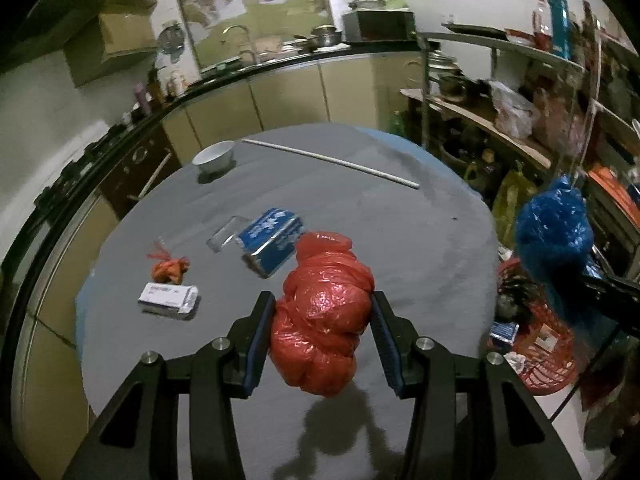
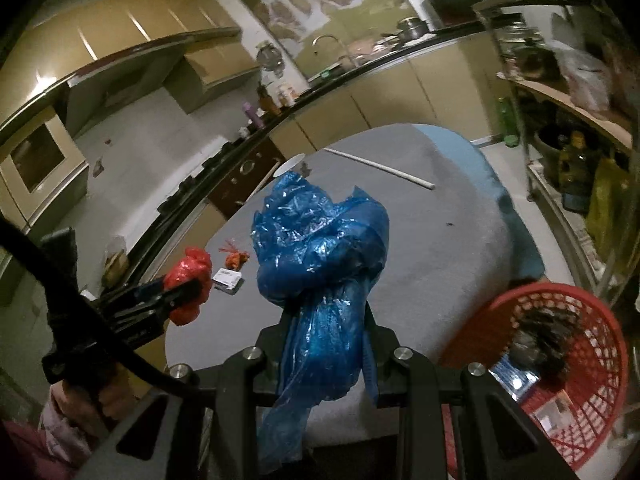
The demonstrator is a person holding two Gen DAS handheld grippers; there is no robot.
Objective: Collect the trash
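Observation:
My left gripper (image 1: 322, 314) is shut on a crumpled red plastic bag (image 1: 324, 312) and holds it above the grey table (image 1: 420, 248); the bag also shows in the right wrist view (image 2: 189, 284). My right gripper (image 2: 326, 322) is shut on a crumpled blue plastic bag (image 2: 320, 248), which hangs at the table's right edge in the left wrist view (image 1: 554, 232). A red mesh basket (image 2: 596, 344) with trash in it stands on the floor to the right. On the table lie a blue foil packet (image 1: 270, 240), a small white box (image 1: 168, 298) and a small orange bag (image 1: 170, 270).
A white bowl (image 1: 214, 156) and a long white stick (image 1: 332, 162) lie at the table's far side. A clear plastic wrapper (image 1: 224, 234) lies beside the blue packet. Kitchen counter and cabinets curve behind; cluttered shelves (image 1: 520, 120) stand at the right.

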